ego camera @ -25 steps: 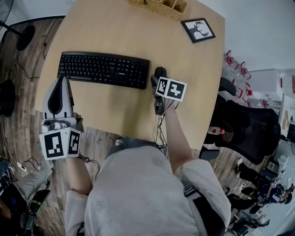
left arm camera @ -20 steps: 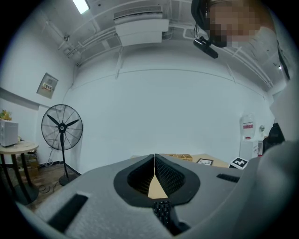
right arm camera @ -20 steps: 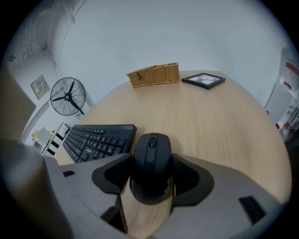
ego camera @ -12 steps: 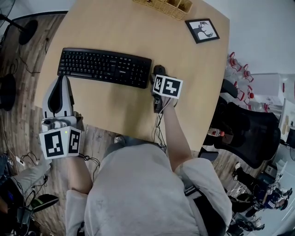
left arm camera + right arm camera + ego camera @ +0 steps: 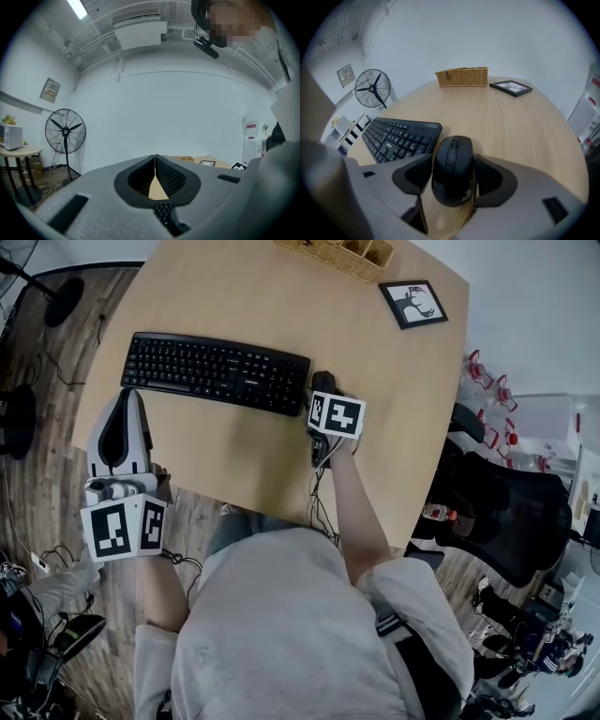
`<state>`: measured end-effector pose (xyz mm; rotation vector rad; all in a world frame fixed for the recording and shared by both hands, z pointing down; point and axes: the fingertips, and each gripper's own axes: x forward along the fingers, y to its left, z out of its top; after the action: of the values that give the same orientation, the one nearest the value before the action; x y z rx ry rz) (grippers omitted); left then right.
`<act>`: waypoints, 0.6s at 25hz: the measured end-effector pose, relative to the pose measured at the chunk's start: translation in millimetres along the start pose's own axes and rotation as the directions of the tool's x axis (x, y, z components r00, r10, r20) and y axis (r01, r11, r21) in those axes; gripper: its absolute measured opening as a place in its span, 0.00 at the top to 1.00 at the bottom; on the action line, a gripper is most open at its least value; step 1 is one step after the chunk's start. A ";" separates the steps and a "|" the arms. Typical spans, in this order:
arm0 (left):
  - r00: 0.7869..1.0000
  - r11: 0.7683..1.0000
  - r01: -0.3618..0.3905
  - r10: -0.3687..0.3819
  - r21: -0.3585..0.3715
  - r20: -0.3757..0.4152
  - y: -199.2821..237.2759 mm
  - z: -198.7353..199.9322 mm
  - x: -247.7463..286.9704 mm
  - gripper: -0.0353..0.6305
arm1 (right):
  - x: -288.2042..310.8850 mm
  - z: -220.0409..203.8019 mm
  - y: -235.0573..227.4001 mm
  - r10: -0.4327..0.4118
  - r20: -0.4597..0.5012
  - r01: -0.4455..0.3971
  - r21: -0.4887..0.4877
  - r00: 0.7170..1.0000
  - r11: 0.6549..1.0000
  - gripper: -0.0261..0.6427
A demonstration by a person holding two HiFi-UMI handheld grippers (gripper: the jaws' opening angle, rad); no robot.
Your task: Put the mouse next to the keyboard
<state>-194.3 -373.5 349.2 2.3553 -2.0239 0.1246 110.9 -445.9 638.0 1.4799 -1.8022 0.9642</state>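
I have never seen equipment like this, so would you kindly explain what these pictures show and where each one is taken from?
No robot here: a person holds a two-jaw gripper in each hand. The head view comes from a camera on the person's head, looking down on the table. The other two views come from cameras riding on the grippers, looking along their jaws. On the table lie a black keyboard, a wicker basket and a picture frame. The right gripper is shut on a black mouse beside the keyboard's right end. The left gripper is shut and empty, at the table's near left edge.
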 end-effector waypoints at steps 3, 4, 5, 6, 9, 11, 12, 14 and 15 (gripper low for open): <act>1.000 1.000 -0.005 0.005 0.007 0.010 4.0 3.8 -5.9 0.93 | -1.4 1.2 1.3 0.010 0.016 -0.010 0.017 1.000 1.000 0.59; 1.000 1.000 -0.007 0.007 0.009 0.011 5.6 4.7 -7.9 0.93 | -2.8 2.1 1.2 0.011 0.024 -0.011 0.021 1.000 1.000 0.59; 1.000 1.000 -0.009 0.009 0.010 0.012 7.3 5.3 -9.9 0.93 | -4.9 3.4 1.0 0.011 0.035 -0.012 0.025 0.999 1.000 0.59; 1.000 1.000 -0.010 0.010 0.011 0.013 8.9 5.9 -11.7 0.93 | -7.7 5.4 1.1 0.013 0.049 -0.015 0.028 0.999 1.000 0.59; 1.000 1.000 -0.009 0.008 0.009 0.022 12.5 9.6 -15.9 0.93 | -19.5 12.5 4.9 0.039 0.096 -0.043 0.036 0.995 0.998 0.59; 1.000 1.000 0.002 -0.002 0.011 0.032 12.8 13.1 -17.7 0.93 | -30.5 18.1 8.0 0.056 0.137 -0.063 0.045 0.989 0.997 0.59; 0.999 1.000 0.008 -0.009 0.013 0.036 12.6 15.0 -18.8 0.93 | -37.5 21.4 9.3 0.061 0.164 -0.070 0.048 0.985 0.996 0.59; 0.999 1.000 0.022 -0.023 0.014 0.044 12.4 18.6 -21.6 0.93 | -53.0 27.2 14.3 0.081 0.221 -0.093 0.046 0.972 0.995 0.59; 0.998 0.999 0.030 -0.031 0.013 0.048 12.4 20.3 -23.3 0.93 | -61.0 29.3 18.3 0.096 0.247 -0.109 0.039 0.964 0.993 0.59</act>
<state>-209.3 -354.0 326.7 2.4185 -2.0130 0.0801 104.4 -435.5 569.0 1.6098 -2.0610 0.9170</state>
